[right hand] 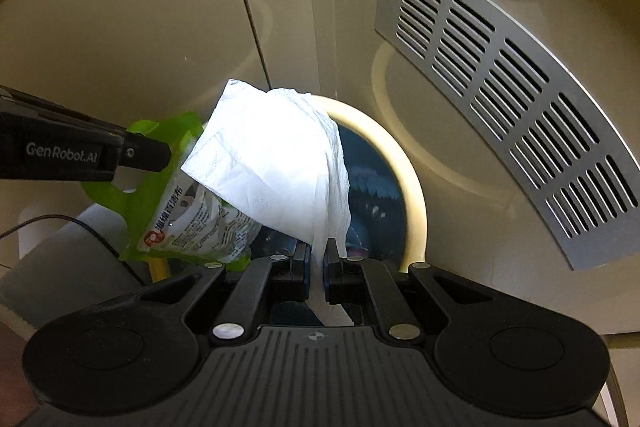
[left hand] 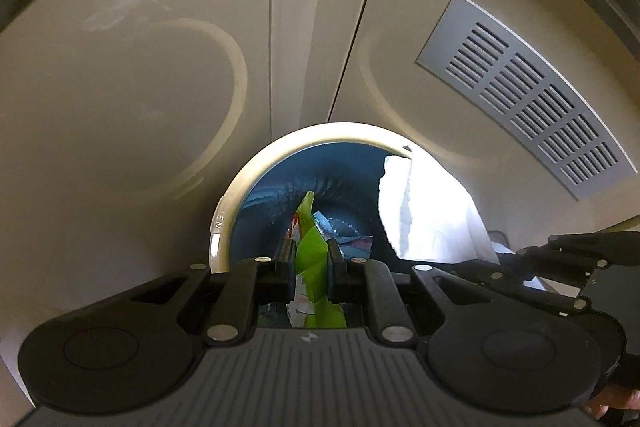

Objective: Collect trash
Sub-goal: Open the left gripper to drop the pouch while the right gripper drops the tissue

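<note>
While both hang over the bin [left hand: 236,183], L gripper [left hand: 313,259] pinches green wrapper [left hand: 314,255]; R gripper [right hand: 318,259] clamps white tissue [right hand: 276,163].
Both pcs light, limp, crushable; wrapper prob slick, so an edge pinch suffices.

Left claw [left hand: 311,259] pinches green wrapper [left hand: 314,259] above bin [left hand: 240,183].

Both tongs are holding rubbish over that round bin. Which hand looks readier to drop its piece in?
Left, probably. The left tongs hold the green wrapper directly above the bin opening. The right tongs grip the white tissue nearer the rim.
</note>
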Tool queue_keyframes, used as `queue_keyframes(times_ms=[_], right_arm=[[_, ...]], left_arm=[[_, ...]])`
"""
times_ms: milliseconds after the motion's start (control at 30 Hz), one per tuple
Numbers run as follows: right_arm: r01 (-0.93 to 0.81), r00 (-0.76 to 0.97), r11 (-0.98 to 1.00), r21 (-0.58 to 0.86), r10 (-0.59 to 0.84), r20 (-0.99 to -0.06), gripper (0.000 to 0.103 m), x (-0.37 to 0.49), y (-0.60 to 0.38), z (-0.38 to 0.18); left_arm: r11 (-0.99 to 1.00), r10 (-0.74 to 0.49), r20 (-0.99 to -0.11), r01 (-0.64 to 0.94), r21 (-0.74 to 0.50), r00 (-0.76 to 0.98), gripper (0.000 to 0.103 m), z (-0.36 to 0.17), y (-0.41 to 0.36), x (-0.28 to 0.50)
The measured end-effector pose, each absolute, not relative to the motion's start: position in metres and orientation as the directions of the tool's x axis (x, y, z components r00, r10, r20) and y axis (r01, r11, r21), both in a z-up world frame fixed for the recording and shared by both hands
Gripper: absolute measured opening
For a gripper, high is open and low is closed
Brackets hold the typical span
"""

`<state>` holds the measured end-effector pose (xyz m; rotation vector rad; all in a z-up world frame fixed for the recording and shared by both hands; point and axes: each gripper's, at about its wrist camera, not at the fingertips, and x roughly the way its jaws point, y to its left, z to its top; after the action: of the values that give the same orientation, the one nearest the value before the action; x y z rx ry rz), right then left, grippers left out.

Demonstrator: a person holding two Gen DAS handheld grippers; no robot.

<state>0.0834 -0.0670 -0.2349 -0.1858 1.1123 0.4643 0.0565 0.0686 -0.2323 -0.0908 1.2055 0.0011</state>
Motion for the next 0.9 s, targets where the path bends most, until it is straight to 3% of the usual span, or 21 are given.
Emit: queue_keyframes(times_ms=[633,700,767,833,900], right_arm=[[-0.443,0.337,0.895,0.057,0.225,-0.914,0.008,0.085,-0.056,-0.241],[-0.443,0.333,0.894,0.066,0.232,-0.914,0.012,0.086,-0.058,-0.241],[-0.443,0.338,0.894,0.062,0.231,-0.912,0.031,0.086,-0.059,-0.240],[-0.446,0.357,0.894,0.046,0.224,-0.907,0.062,0.083,-0.060,-0.240],[-0.461,0.380,0.887,0.028,0.225,-0.897,0.069,0.079,-0.061,-0.236]], left_arm=[[1.000,-0.006,-0.950,-0.027,-0.015,0.313,0.016,-0.261,0.066,0.077],[1.000,-0.003,-0.949,-0.027,-0.013,0.314,0.018,-0.258,0.064,0.075],[1.000,-0.003,-0.948,-0.025,-0.012,0.319,0.037,-0.255,0.066,0.073],[0.999,0.001,-0.945,-0.030,-0.010,0.326,0.086,-0.251,0.067,0.071],[0.999,0.035,-0.932,-0.052,0.017,0.360,0.100,-0.244,0.069,0.068]])
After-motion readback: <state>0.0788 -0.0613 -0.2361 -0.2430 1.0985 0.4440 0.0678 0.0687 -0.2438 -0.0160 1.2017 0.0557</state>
